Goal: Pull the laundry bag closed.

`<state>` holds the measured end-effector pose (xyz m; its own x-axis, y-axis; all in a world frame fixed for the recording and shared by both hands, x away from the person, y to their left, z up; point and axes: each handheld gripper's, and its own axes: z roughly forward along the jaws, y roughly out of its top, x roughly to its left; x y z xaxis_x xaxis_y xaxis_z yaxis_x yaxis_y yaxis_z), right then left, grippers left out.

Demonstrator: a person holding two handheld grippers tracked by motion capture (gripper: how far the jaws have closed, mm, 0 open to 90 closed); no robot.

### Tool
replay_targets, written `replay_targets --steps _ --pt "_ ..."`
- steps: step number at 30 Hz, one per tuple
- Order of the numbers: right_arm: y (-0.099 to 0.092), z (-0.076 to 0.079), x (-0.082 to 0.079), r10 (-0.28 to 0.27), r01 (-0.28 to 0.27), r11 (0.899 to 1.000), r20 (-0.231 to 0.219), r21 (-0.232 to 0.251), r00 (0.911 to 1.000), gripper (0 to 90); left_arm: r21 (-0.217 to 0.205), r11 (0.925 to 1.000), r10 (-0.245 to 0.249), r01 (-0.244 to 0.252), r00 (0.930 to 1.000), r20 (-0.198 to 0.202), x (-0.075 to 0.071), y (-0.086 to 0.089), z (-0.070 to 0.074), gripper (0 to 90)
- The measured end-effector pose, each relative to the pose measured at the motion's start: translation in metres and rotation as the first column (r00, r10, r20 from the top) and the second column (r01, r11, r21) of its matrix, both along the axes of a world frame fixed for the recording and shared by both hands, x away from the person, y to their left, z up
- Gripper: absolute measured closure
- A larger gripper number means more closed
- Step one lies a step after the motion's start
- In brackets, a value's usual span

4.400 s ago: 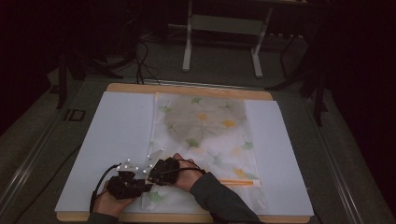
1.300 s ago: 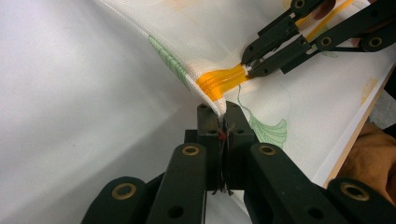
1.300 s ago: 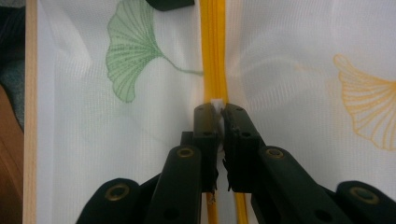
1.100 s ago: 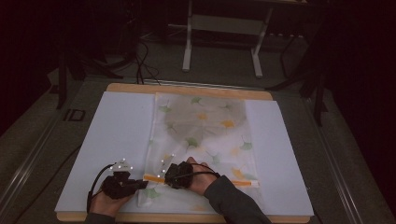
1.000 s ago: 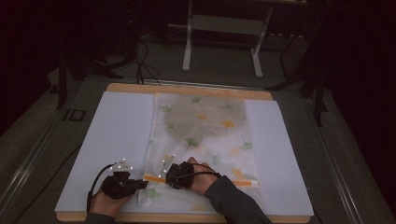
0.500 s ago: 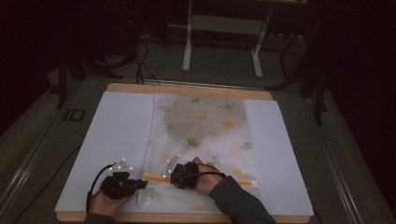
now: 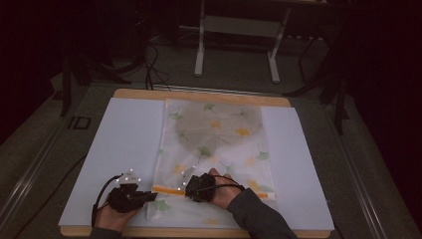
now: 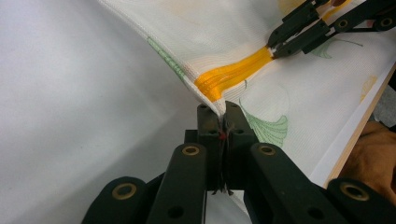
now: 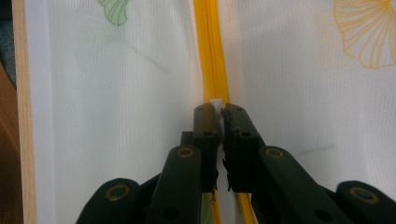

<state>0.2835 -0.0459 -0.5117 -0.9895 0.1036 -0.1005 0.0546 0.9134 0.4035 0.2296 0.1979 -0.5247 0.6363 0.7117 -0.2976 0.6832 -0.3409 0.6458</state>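
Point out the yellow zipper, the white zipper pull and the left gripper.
yellow zipper (image 9: 211, 56), right gripper view, on its closed teeth.
white zipper pull (image 9: 216, 101), right gripper view, on its tab at the jaw tips.
left gripper (image 8: 223, 111), left gripper view, between its fingertips.

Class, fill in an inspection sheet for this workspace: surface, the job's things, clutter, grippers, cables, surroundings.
Surface: white sheet over a wooden table.
Job's things: a sheer leaf-print bag lies flat; its orange zipper runs across the near end.
Clutter: nothing seen.
Grippers: left gripper shut on the bag's corner by the zipper end; right gripper shut on the white zipper pull.
Cables: one loops from the left gripper.
Surroundings: dark floor, metal stand legs.
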Motion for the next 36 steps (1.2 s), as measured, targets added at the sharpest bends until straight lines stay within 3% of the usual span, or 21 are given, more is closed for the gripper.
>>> replay_targets --steps 36 --pt "-0.019 0.001 -0.003 -0.019 0.019 1.0 0.008 -0.022 0.9998 84.3 -0.005 1.0 -0.003 0.003 1.0 0.0 0.0 0.001 0.001 88.3"
